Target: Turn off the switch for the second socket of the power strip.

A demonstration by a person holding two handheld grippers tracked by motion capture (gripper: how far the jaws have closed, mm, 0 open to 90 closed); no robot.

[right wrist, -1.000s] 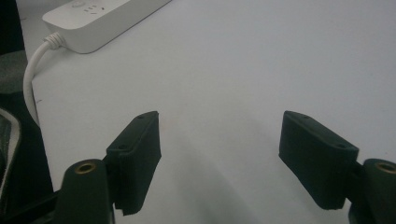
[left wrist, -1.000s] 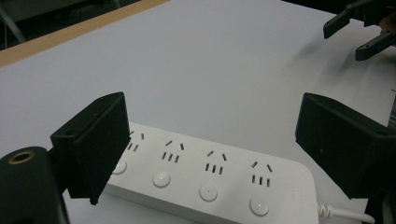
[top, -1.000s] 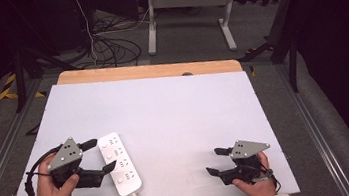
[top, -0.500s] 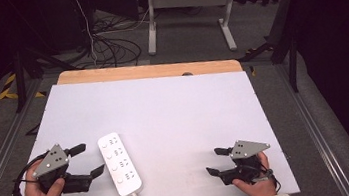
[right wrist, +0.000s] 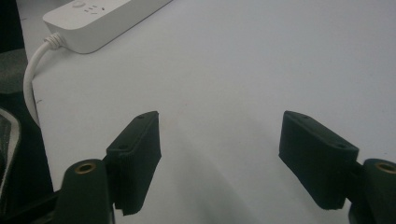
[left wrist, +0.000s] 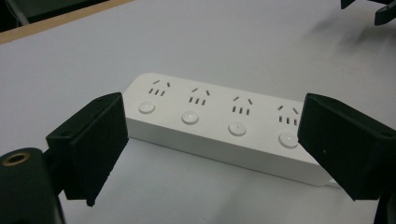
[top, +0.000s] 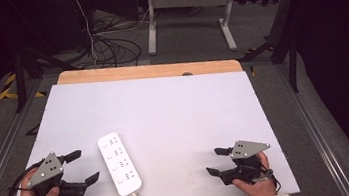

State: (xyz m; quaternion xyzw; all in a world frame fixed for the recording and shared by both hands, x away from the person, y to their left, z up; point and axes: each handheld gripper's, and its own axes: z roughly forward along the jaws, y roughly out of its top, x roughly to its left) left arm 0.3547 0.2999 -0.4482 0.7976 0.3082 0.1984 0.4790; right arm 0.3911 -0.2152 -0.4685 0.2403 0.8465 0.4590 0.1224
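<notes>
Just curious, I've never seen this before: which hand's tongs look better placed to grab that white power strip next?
Probably the left tongs: they sit open right beside the power strip, facing it. The right tongs are farther off.

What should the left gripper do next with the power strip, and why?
Probably ease the left gripper forward toward the power strip. Its jaws stand wide open and aimed at the strip's long side but short of it, touching nothing. The right gripper rests open, well off to the side.

A power strip [top: 119,163] lies on the table [top: 173,103] near its front edge. The left gripper [top: 83,167] sits just left of it, the right gripper [top: 216,161] well apart at the right.
</notes>
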